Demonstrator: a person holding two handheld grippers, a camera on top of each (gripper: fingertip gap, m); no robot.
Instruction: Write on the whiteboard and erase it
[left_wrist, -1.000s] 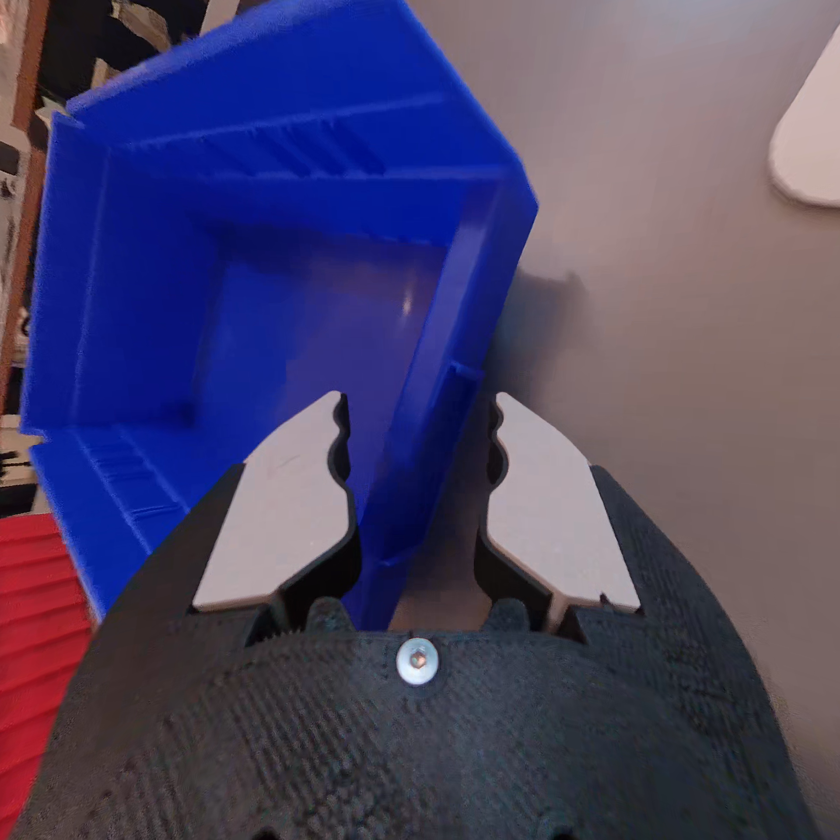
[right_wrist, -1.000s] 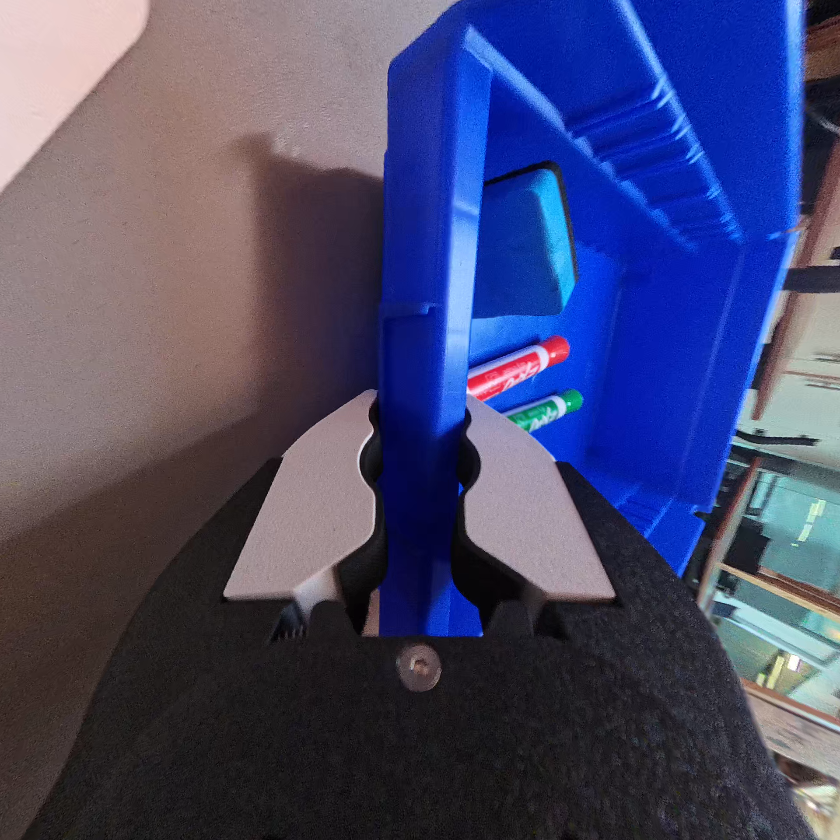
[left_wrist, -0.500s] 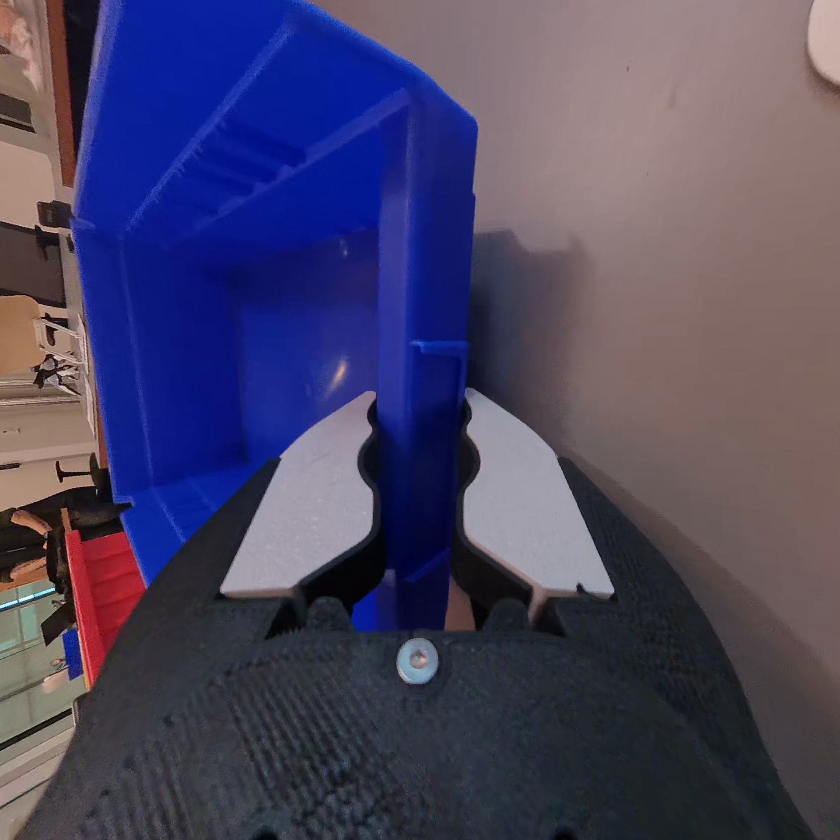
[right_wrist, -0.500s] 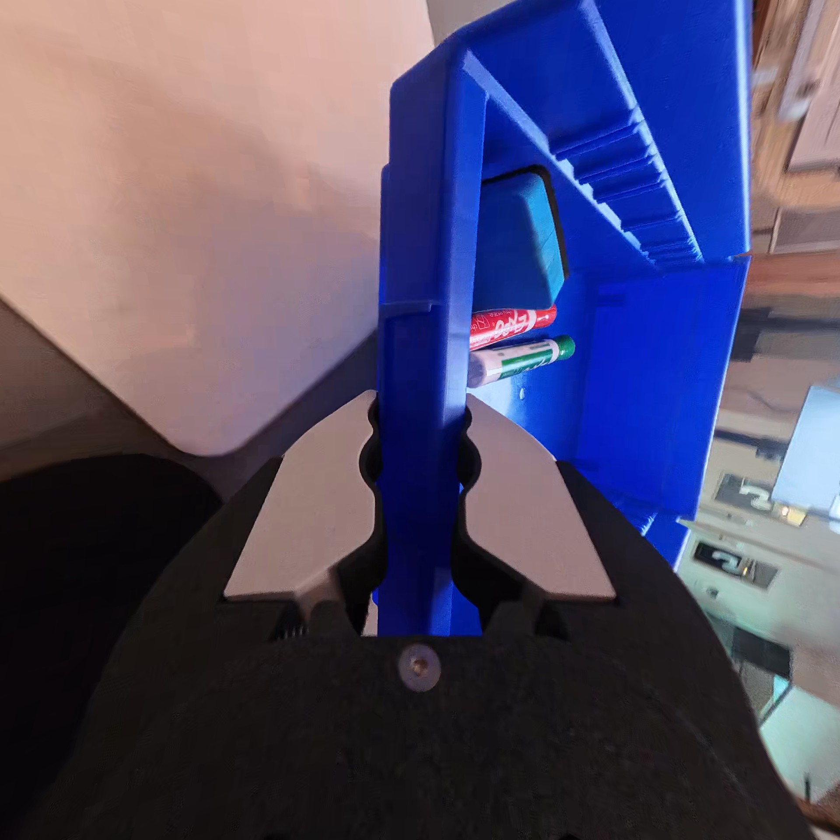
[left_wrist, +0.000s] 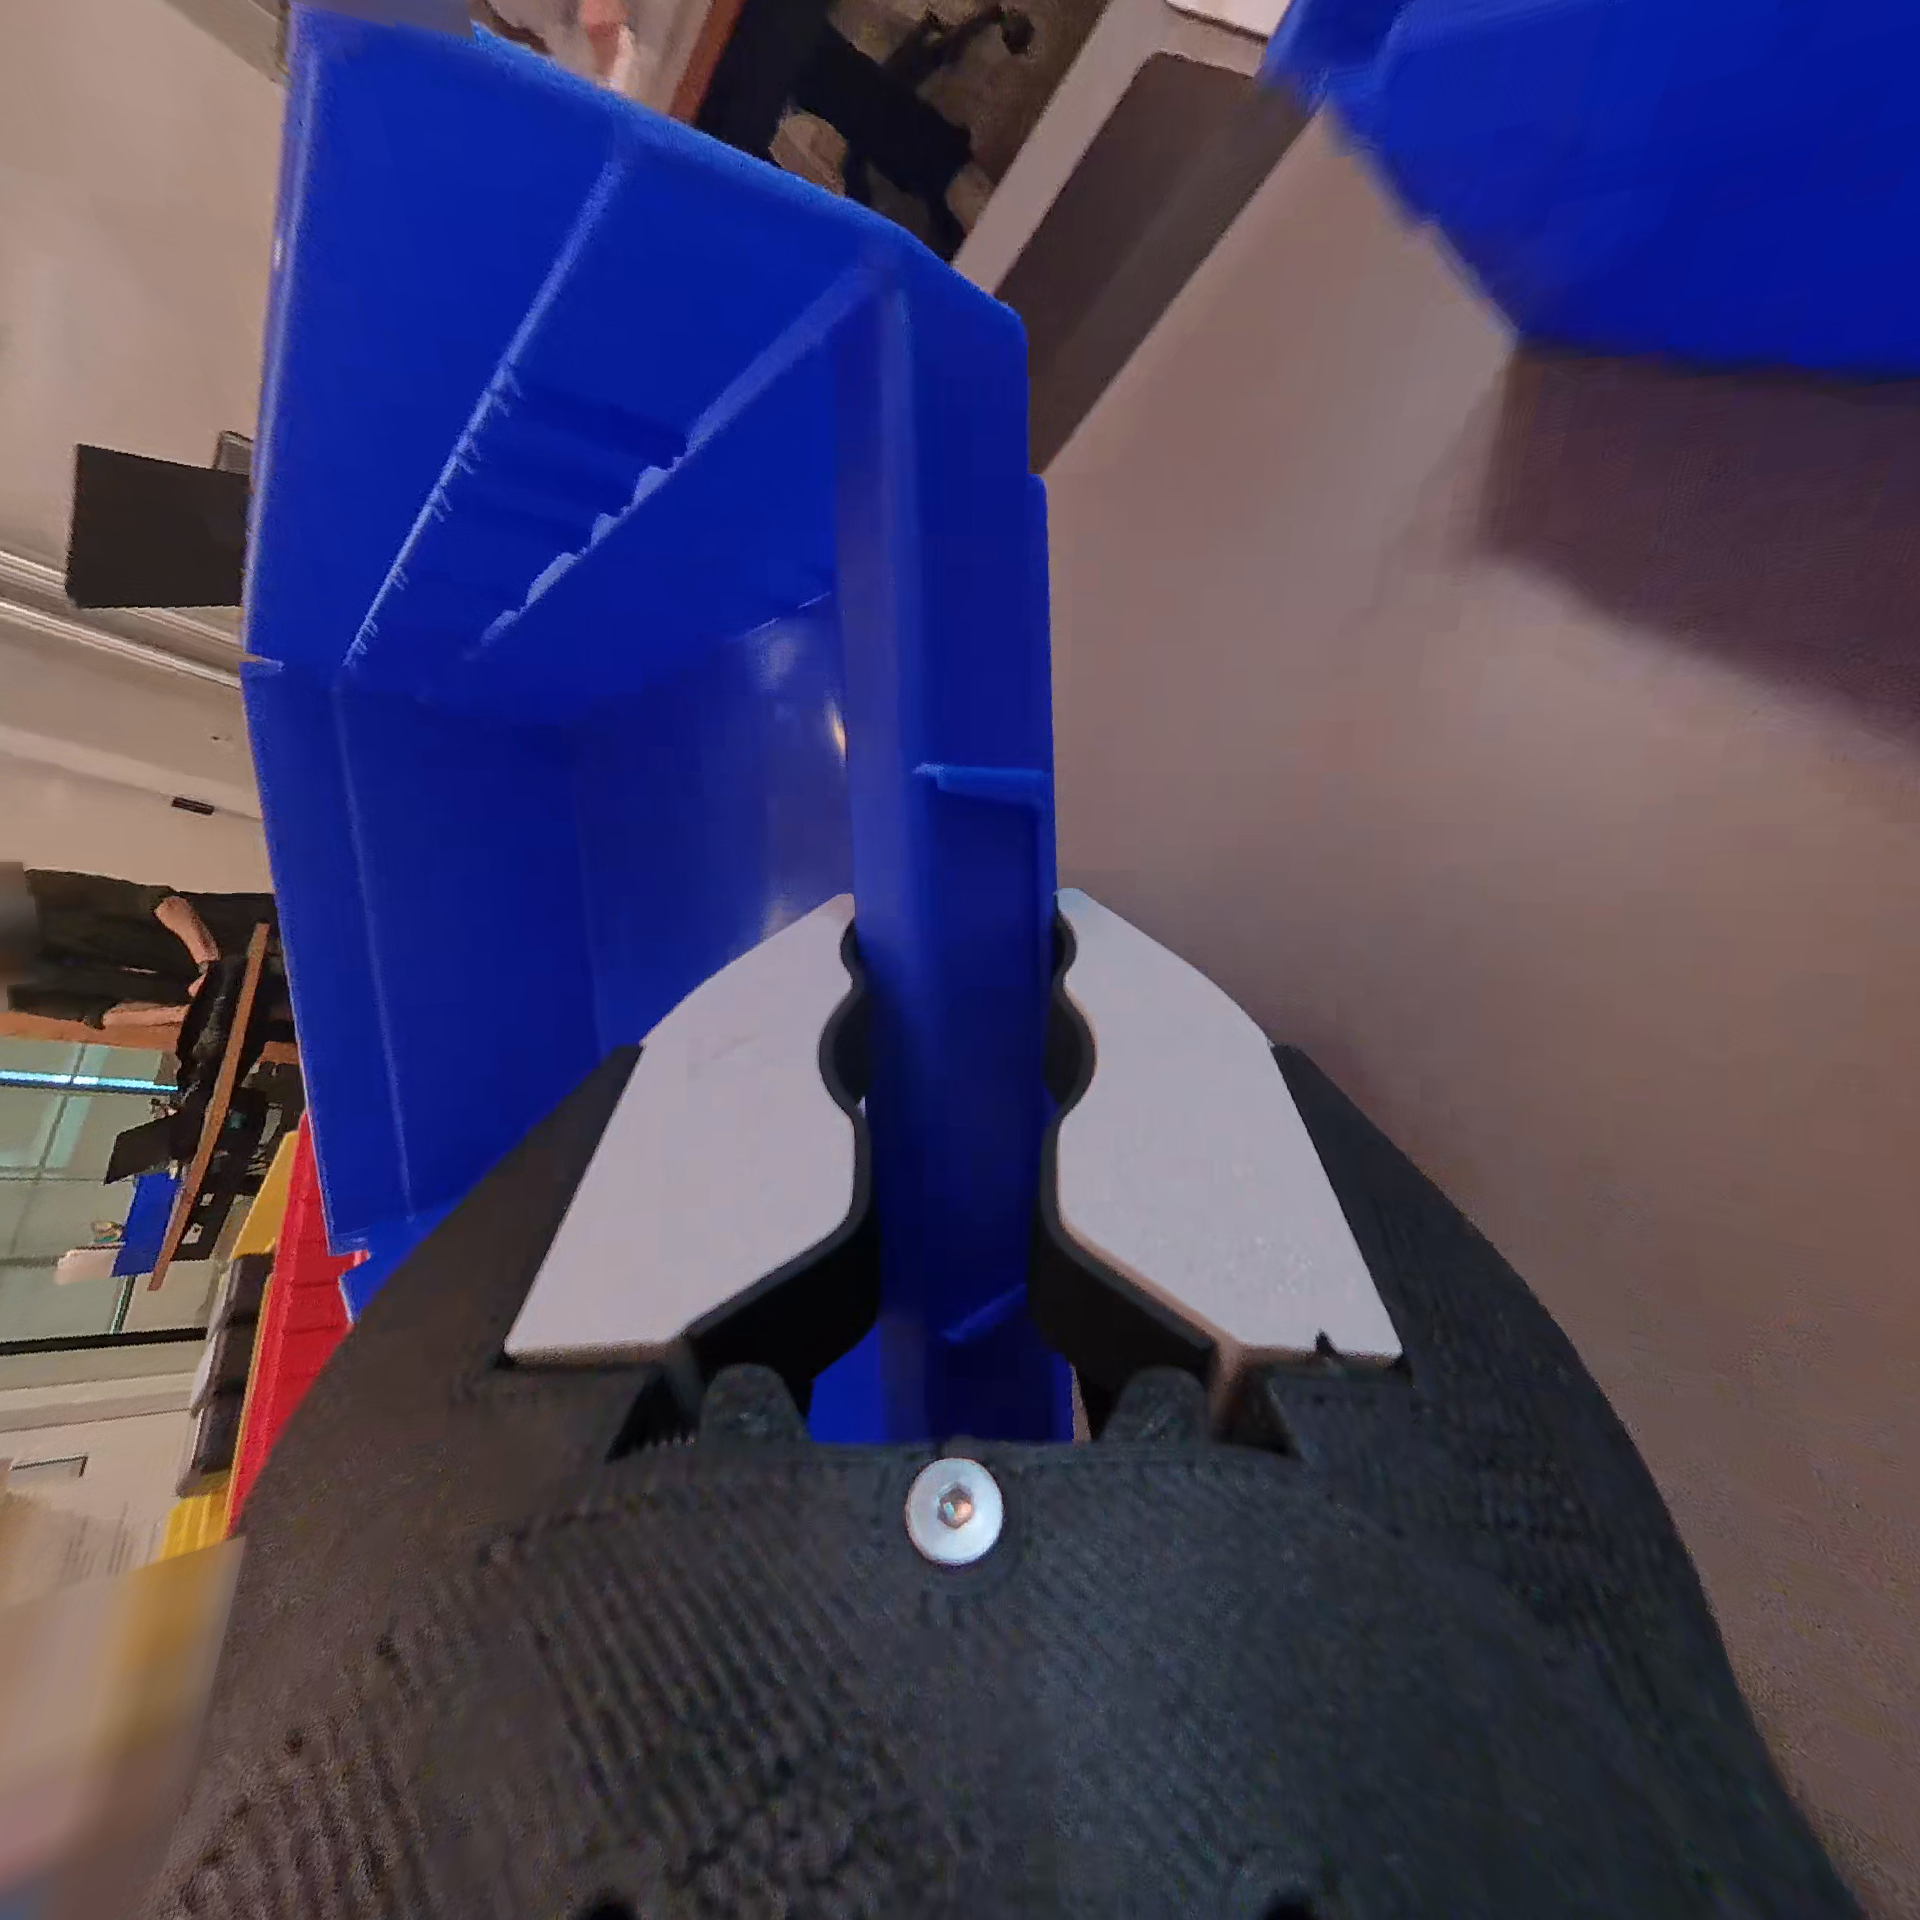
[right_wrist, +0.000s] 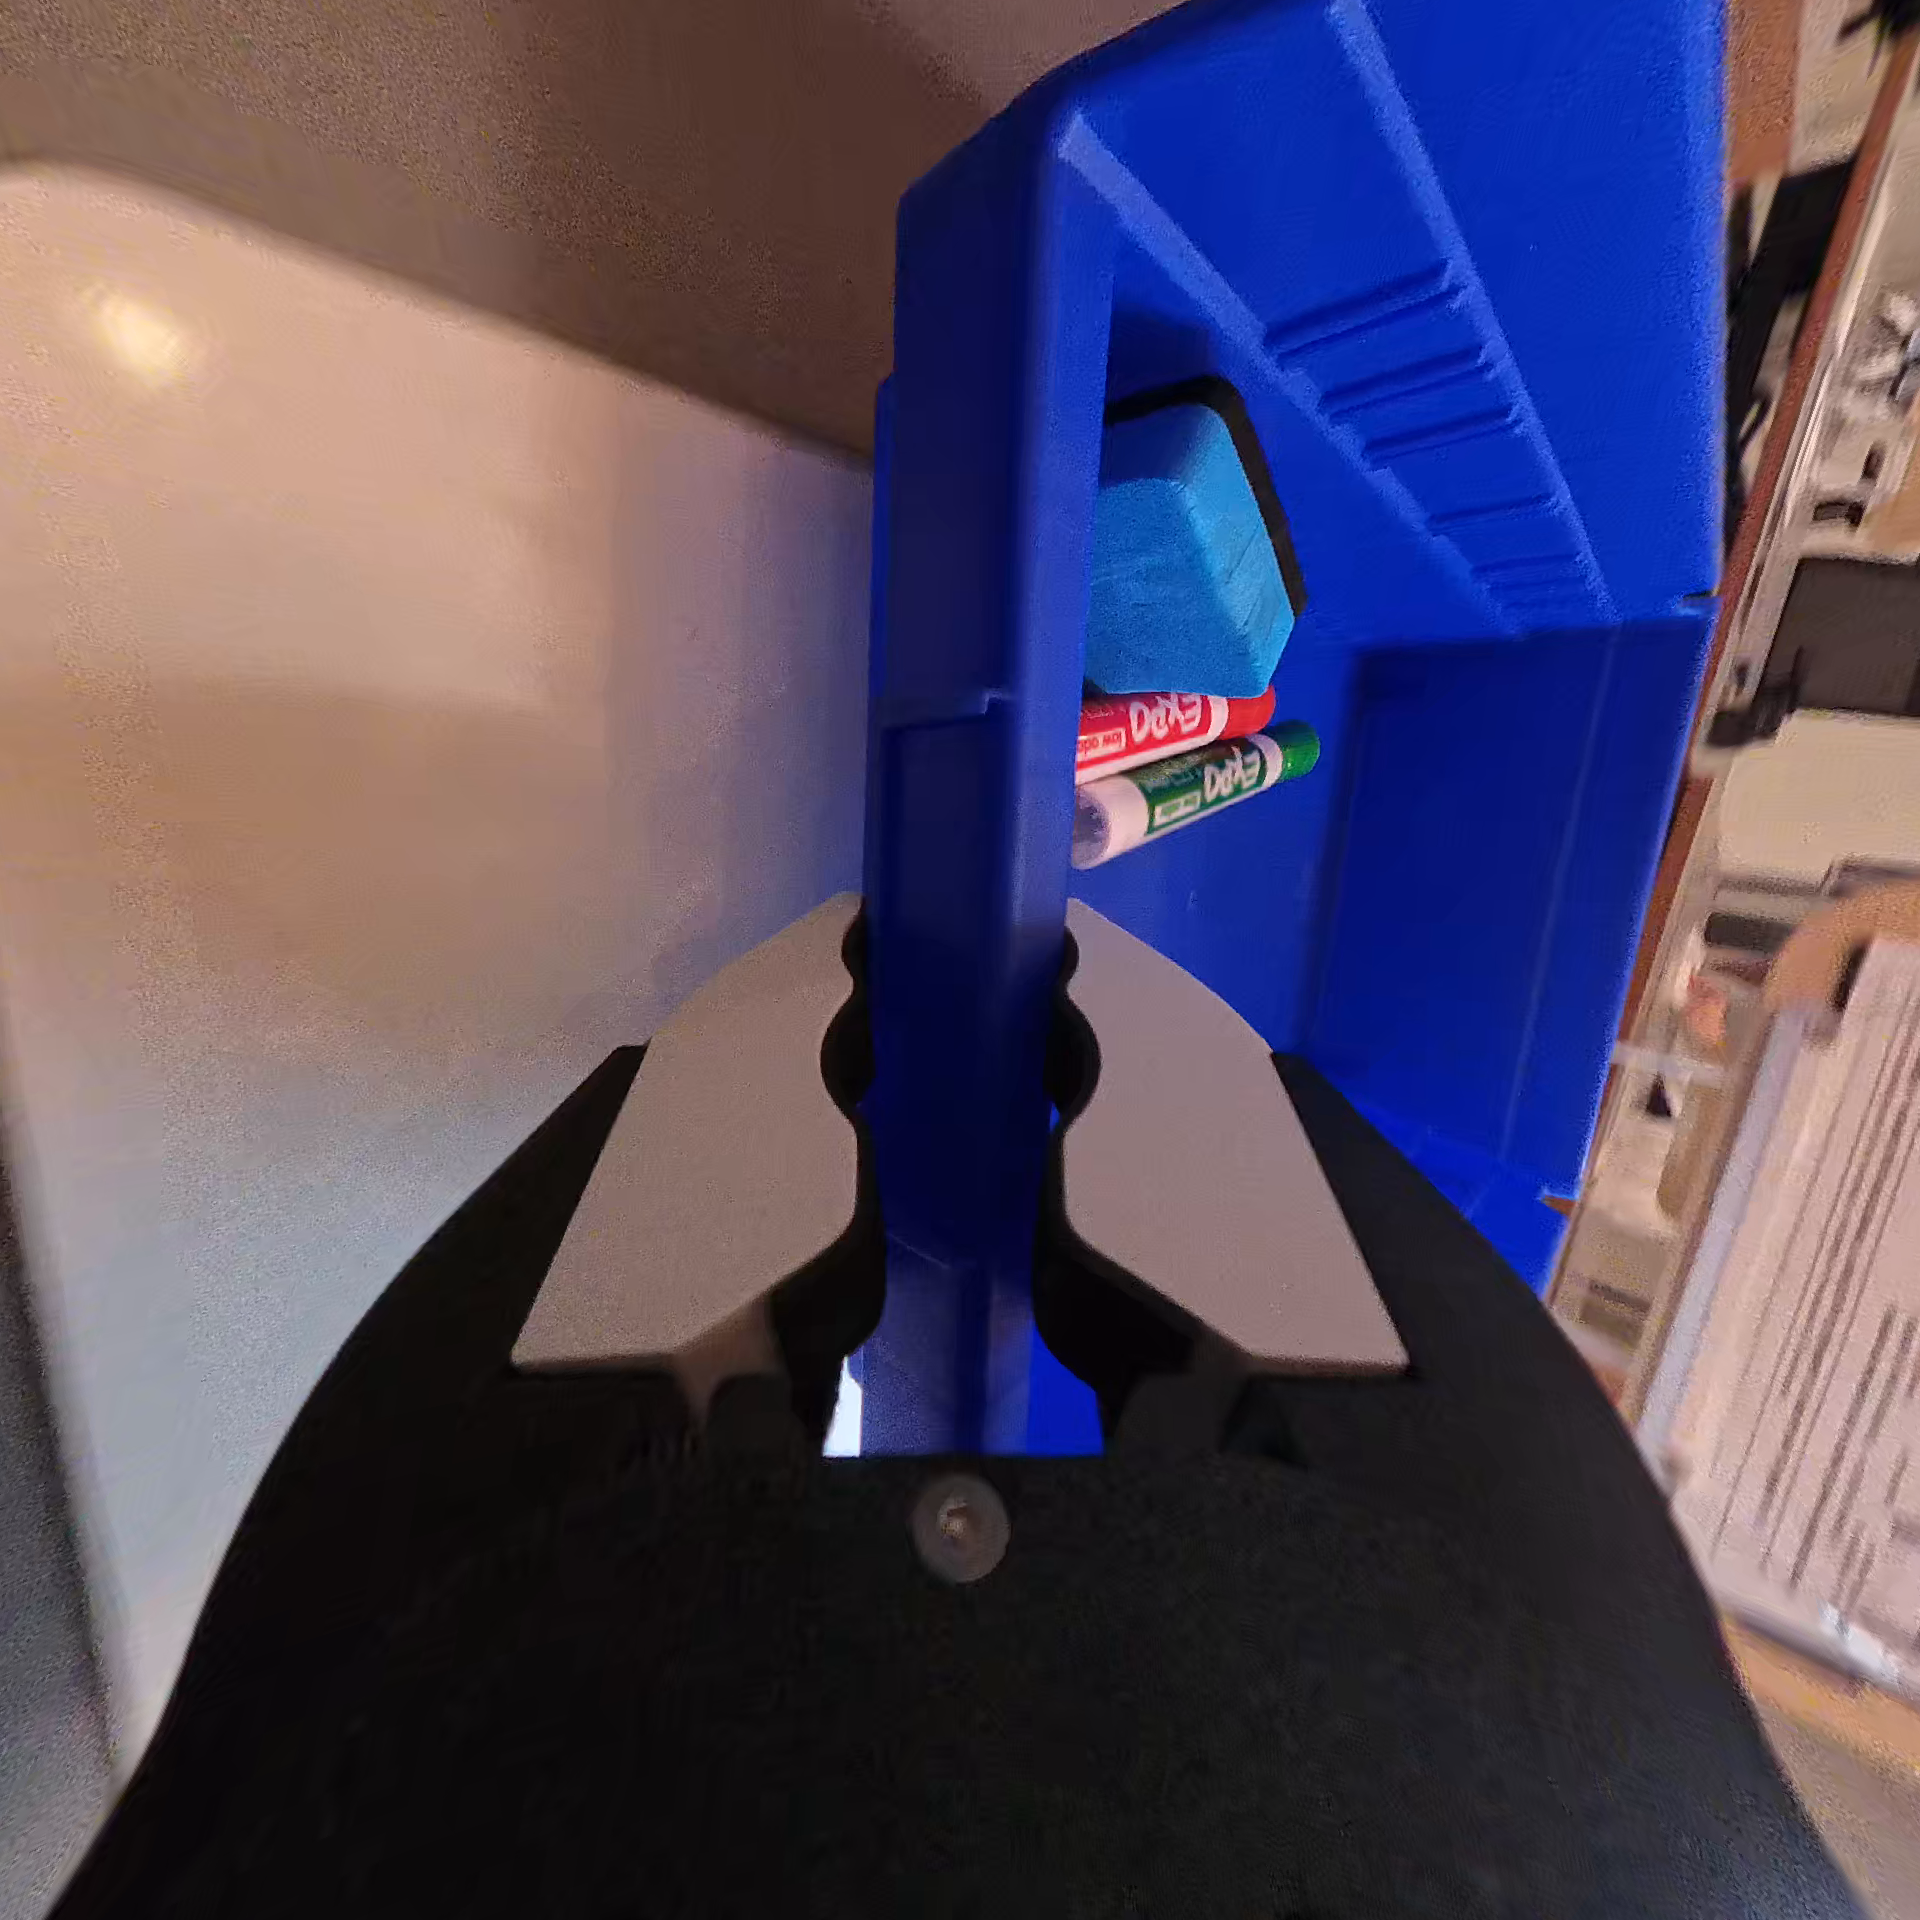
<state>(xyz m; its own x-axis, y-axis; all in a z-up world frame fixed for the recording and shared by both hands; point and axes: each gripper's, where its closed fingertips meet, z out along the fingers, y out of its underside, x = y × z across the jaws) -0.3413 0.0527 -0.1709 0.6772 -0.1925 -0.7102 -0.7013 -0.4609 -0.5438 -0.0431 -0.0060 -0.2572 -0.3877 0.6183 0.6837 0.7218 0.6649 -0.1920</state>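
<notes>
whiteboard (right_wrist: 364, 727) beside blue bin (right_wrist: 1455, 312) | left gripper (left_wrist: 956, 935) clamps empty bin (left_wrist: 520, 727) wall; right gripper (right_wrist: 961, 925) clamps blue bin wall

White whiteboard (right_wrist: 364, 727) beside marker-filled blue bin (right_wrist: 1507, 831)

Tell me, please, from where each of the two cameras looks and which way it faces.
Left wrist view: sits on the left gripper, facing forward along its jaws, shut on the wall of an empty blue bin; grey table to the right.
Right wrist view: sits on the right gripper, jaws shut on the wall of a second blue bin holding an eraser, a red marker and a green marker; whiteboard to the left.
Shared: each view shows only its own gripper of the person's rig; both show the table.
</notes>
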